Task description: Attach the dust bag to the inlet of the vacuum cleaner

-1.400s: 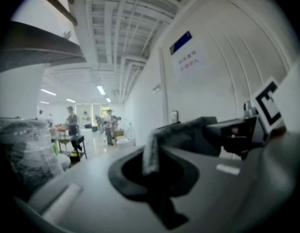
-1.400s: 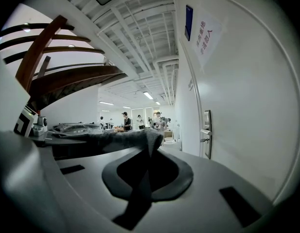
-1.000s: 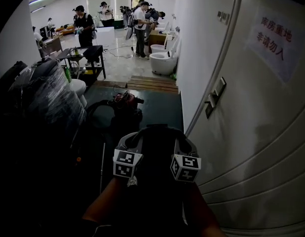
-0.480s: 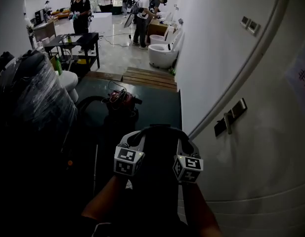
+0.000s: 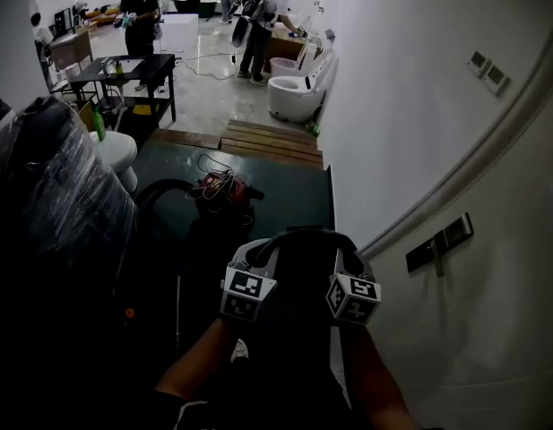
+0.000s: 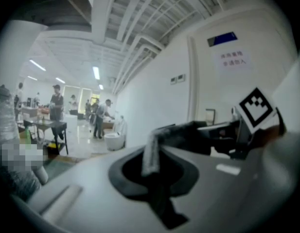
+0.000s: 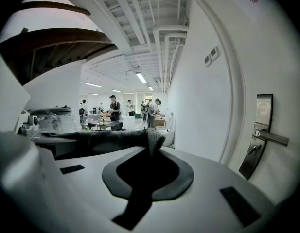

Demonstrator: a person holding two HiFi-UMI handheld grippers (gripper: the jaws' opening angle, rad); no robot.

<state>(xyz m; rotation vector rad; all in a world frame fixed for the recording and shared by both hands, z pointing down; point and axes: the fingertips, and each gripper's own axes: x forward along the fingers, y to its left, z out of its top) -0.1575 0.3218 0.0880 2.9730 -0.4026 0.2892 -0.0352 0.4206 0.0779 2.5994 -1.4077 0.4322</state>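
A dark dust bag (image 5: 298, 280) hangs between my two grippers, low in the middle of the head view. My left gripper (image 5: 246, 260) is shut on the bag's left upper edge, and my right gripper (image 5: 348, 260) is shut on its right upper edge. In the left gripper view a grey strip of the bag (image 6: 150, 152) is pinched in the jaws. In the right gripper view dark bag fabric (image 7: 111, 137) stretches leftward from the pinch. The red and black vacuum cleaner (image 5: 224, 192) stands on the dark green floor ahead, apart from the bag. Its inlet is not visible.
A white wall and door with a handle (image 5: 437, 245) run close along my right. A large plastic-wrapped bundle (image 5: 56, 200) stands at left. Beyond the vacuum lie wooden boards (image 5: 272, 141), a toilet (image 5: 292, 97), a black table (image 5: 124, 65) and several people.
I have moved forward along the wall with the bag held in both grippers. The vacuum sits nearer, and the door handle has slid toward the lower right.
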